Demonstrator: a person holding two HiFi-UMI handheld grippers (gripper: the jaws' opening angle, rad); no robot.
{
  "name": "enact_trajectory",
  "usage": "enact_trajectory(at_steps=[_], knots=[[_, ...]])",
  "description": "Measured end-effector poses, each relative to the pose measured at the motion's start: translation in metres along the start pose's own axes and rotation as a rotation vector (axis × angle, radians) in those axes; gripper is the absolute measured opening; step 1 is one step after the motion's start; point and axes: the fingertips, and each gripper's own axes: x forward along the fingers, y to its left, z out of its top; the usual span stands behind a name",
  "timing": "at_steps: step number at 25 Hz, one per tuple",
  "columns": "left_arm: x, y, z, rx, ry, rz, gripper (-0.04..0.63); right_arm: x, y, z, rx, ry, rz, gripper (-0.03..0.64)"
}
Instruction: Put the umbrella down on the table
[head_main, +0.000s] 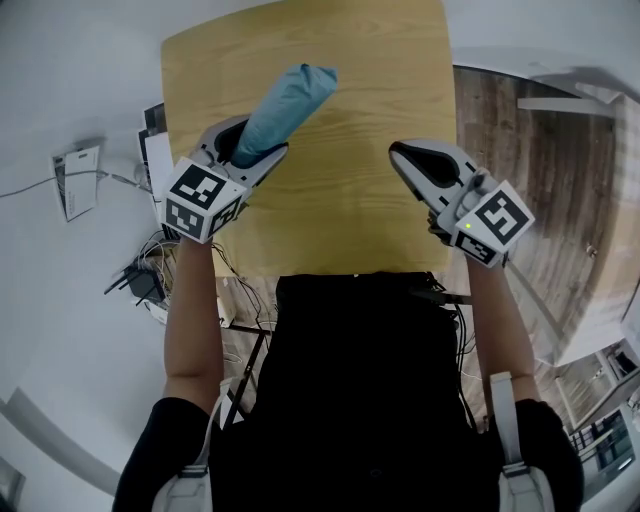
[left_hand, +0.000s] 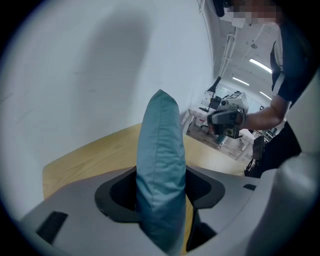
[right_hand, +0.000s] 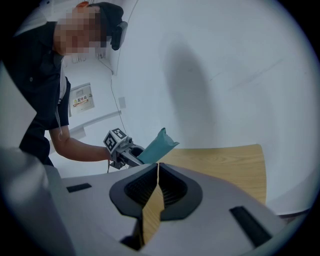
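Observation:
A folded umbrella in a teal fabric sleeve is held above the wooden table, pointing up and away from me. My left gripper is shut on its lower end. In the left gripper view the teal umbrella stands between the jaws. My right gripper hangs over the table's right half, shut with nothing in it; in the right gripper view its jaws meet with only a thin slit. That view also shows the umbrella and the left gripper across the table.
The light wood table stands against a white wall. Cables and boxes lie on the floor to the left. Wood flooring shows at the right. My own dark clothing fills the bottom of the head view.

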Motion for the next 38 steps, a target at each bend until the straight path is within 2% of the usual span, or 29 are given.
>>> enact_trajectory(at_steps=[9, 15, 29, 34, 38], knots=[[0.027, 0.006, -0.029, 0.083, 0.176, 0.036, 0.275, 0.002, -0.011, -0.010, 0.026, 0.006, -0.021, 0.021], [0.038, 0.005, -0.045, 0.075, 0.266, 0.034, 0.275, 0.002, -0.009, -0.016, 0.040, 0.009, -0.022, 0.021], [0.056, 0.013, -0.060, 0.062, 0.351, 0.022, 0.276, 0.009, -0.011, -0.019, 0.052, 0.015, -0.023, 0.021], [0.061, 0.013, -0.062, 0.036, 0.350, 0.015, 0.276, 0.010, -0.011, -0.022, 0.060, 0.020, -0.021, 0.021], [0.064, 0.014, -0.065, 0.043, 0.370, 0.013, 0.276, 0.012, -0.010, -0.024, 0.064, 0.026, -0.019, 0.021]])
